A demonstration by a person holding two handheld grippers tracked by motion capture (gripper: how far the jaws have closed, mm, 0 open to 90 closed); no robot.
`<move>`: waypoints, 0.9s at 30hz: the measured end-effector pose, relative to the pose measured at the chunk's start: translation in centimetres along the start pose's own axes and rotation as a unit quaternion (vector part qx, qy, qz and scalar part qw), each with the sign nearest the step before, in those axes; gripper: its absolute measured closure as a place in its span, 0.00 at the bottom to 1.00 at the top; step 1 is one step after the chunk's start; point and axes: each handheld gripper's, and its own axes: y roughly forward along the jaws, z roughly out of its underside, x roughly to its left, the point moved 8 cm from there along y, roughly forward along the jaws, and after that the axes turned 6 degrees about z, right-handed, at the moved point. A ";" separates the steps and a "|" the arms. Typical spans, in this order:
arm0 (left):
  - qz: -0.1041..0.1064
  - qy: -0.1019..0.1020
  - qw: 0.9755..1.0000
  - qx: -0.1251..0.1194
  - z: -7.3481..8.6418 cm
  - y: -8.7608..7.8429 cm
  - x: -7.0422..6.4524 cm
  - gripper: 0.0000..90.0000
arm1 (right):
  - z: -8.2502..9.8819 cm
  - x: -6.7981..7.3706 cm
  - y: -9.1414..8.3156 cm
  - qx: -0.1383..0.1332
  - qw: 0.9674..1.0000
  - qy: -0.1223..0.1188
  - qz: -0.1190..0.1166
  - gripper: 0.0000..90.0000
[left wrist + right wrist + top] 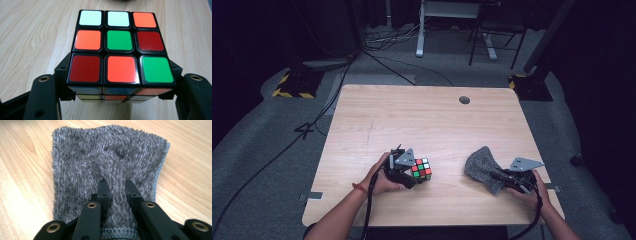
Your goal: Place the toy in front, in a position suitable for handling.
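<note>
The left gripper (408,169) is clamping a scrambled Rubik's cube (119,47) between its jaws, just above the worktop (422,120). The right gripper (115,185) is pinching a fold of grey fluffy cloth (105,157). Both things are gripped; wiping the cube likely comes next.

No readable text, label, brand, number or sign appears on anything in these views.

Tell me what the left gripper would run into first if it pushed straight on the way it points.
Probably nothing new: the left gripper is shut on the Rubik's cube, and beyond it the left gripper view shows bare wooden table. The grey cloth lies that way; alignment is unclear.
</note>
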 end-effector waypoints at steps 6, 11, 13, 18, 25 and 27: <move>0.003 0.008 1.000 0.004 -0.3 0.1 0.1 0.37 | -0.3 -0.4 -0.2 -0.009 1.000 0.008 0.005 0.87; 0.001 0.010 1.000 0.008 -0.6 0.4 0.5 0.37 | -0.4 -0.5 -0.3 -0.013 1.000 0.010 0.004 0.87; 0.002 0.010 1.000 0.009 -0.6 0.5 0.5 0.37 | -0.5 -0.5 -0.3 -0.013 1.000 0.009 0.003 0.87; 0.011 0.018 1.000 0.021 -0.9 1.4 0.4 0.37 | -0.7 -0.6 -0.4 -0.017 1.000 0.013 0.000 0.87; 0.024 0.031 0.999 0.013 -2.6 2.6 -0.2 0.37 | -2.8 -0.5 -0.6 -0.038 0.999 0.002 -0.006 0.87; 0.030 0.029 0.999 0.014 -2.8 2.9 -0.4 0.37 | -3.5 -0.4 -0.7 -0.046 0.999 0.001 -0.011 0.87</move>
